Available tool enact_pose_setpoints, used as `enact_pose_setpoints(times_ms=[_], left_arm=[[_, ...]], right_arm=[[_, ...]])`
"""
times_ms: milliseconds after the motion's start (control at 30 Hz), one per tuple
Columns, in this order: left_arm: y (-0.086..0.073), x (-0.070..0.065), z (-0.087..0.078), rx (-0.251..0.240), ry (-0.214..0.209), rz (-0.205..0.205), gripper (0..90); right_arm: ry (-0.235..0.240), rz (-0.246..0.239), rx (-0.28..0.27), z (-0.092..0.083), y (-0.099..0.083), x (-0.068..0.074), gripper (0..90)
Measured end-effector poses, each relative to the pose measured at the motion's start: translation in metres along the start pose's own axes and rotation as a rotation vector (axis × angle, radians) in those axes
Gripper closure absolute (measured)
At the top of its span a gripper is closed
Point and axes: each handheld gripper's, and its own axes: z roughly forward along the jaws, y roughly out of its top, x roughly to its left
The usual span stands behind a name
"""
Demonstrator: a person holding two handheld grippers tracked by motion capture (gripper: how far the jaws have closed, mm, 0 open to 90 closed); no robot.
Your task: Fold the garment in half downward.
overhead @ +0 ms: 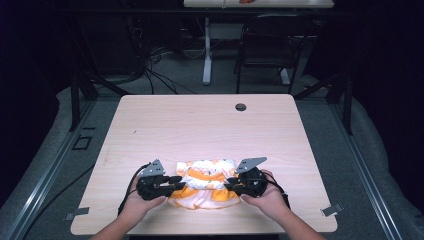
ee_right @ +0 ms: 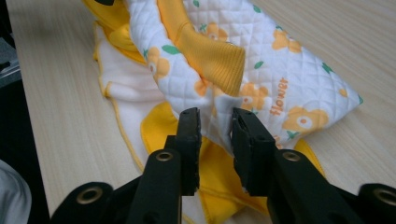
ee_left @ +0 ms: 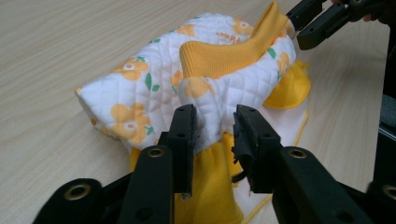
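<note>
The folded flowered garment [overhead: 206, 183] lies at the lower middle of the high view, on the worktop [overhead: 200, 125]. Folding looks finished; next both hands should back away without dragging the fabric. The left gripper [overhead: 176, 181] and right gripper [overhead: 229, 183] flank its ends, fingers [ee_left: 183, 135] released, cloth loose between them.

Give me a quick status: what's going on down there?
Left gripper and right gripper: fingers open at the garment's two ends, cloth between. Garment folded on table. Nothing in the way.

One garment [overhead: 206, 182], two tools, one table [overhead: 200, 125].
</note>
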Motion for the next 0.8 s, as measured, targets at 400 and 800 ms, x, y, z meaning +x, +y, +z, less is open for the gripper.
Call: enact_pose_setpoints(times_ms=[400, 800], left_arm=[[0.026, 0.007, 0.0, -0.002, 0.033, -0.046, 78.1], [0.018, 0.001, 0.011, 0.041, 0.005, -0.05, 89.8]], right_arm=[[-0.062, 0.014, -0.056, -0.007, 0.013, -0.007, 88.2], [-0.043, 0.032, -0.04, 0.008, 0.015, -0.005, 89.3]])
